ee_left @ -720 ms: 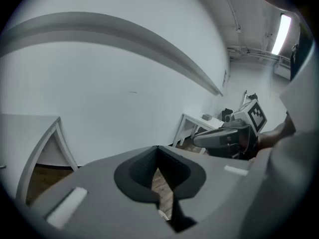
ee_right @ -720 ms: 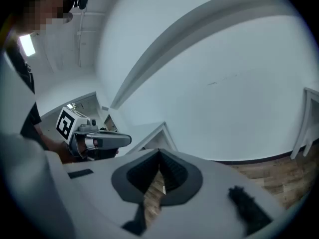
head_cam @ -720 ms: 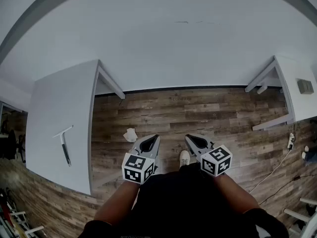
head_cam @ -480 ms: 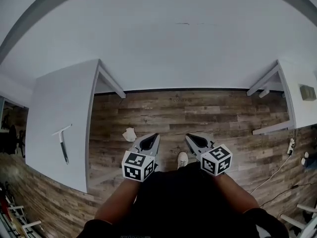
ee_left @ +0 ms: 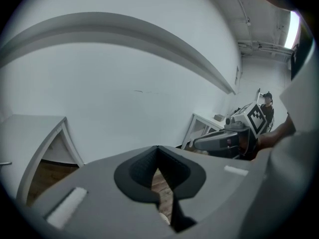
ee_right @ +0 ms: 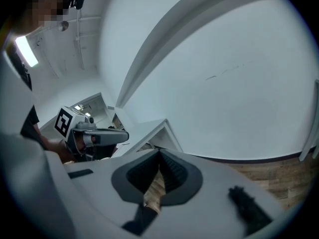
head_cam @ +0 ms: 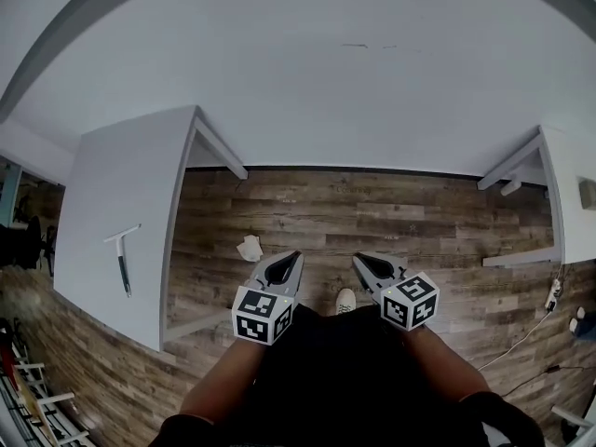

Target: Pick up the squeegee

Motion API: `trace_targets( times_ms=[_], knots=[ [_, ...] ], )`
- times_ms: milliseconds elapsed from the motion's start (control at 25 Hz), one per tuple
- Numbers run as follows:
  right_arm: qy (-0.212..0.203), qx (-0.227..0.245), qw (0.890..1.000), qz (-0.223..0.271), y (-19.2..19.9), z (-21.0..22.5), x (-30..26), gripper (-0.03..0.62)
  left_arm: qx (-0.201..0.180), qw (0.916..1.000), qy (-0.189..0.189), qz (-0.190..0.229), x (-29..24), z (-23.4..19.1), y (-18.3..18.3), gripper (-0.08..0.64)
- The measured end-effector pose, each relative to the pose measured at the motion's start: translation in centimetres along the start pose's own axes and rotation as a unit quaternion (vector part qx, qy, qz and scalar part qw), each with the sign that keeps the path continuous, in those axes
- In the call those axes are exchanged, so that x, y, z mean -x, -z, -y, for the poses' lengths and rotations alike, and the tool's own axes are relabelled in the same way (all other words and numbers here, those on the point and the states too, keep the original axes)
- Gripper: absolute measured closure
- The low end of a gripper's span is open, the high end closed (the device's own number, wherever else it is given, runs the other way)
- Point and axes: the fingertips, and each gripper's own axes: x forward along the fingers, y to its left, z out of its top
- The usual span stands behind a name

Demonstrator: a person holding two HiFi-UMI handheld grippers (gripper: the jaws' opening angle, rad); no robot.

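Looking steeply down from head height onto a wood-plank floor [head_cam: 391, 214], with a plain white wall [head_cam: 326, 82] filling the upper half of the frame.

At the left edge, a white table [head_cam: 121, 184], seen from above. Lying flat on it, toward its lower left part, the squeegee [head_cam: 122, 266]: pale crossbar uppermost, dark handle running down toward the bottom of the frame. Touched by nothing, and well apart from both grippers.

Low in the centre, side by side and held out over the floor on two bare forearms [head_cam: 219, 389]: the left gripper [head_cam: 291, 255] and, just to its right in the frame, the right gripper [head_cam: 359, 258]. Each fitted at the rear with a black-and-white marker cube [head_cam: 261, 313], each pointing up the frame and tilted downward toward the planks.

Left gripper's jaws clenched, dark ribbed pad tips meeting, nothing caught between them. Behind the tips, only a sliver of floor. Right gripper's jaws likewise pressed together and empty. In each gripper view, the other gripper off to the side, with the white wall ahead.

Between the two grippers and a little lower, the toe of a pale shoe [head_cam: 345, 299]. Up and to the left of the left gripper, a small crumpled white scrap [head_cam: 249, 248] on the floor, near the table's leg. At the right edge, part of a second white table [head_cam: 568, 203].
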Motion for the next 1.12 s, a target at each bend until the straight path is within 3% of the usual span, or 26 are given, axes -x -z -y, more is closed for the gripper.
trace_targets(
  times_ms=[360, 600, 800, 1120],
  knots=[
    [-0.079, 0.015, 0.996, -0.048, 2.0, -3.1, -5.2, 0.586, 0.052, 0.9961, -0.072, -0.004, 3.2, -3.7, 3.3, 0.554],
    [-0.136, 0.032, 0.987, -0.083, 2.8, -7.0, -10.1, 0.587, 0.092, 0.9865, -0.135, 0.003, 7.9, -7.7, 5.3, 0.554],
    [-0.177, 0.058, 0.977, -0.101, 2.2, -11.2, -14.4, 0.586, 0.125, 0.9728, -0.194, 0.018, 13.1, -11.6, 7.0, 0.554],
    [-0.209, 0.105, 0.965, -0.12, 2.0, -18.1, -18.6, 0.586, 0.155, 0.9623, -0.219, 0.046, 18.4, -15.6, 9.1, 0.554]
  ],
)
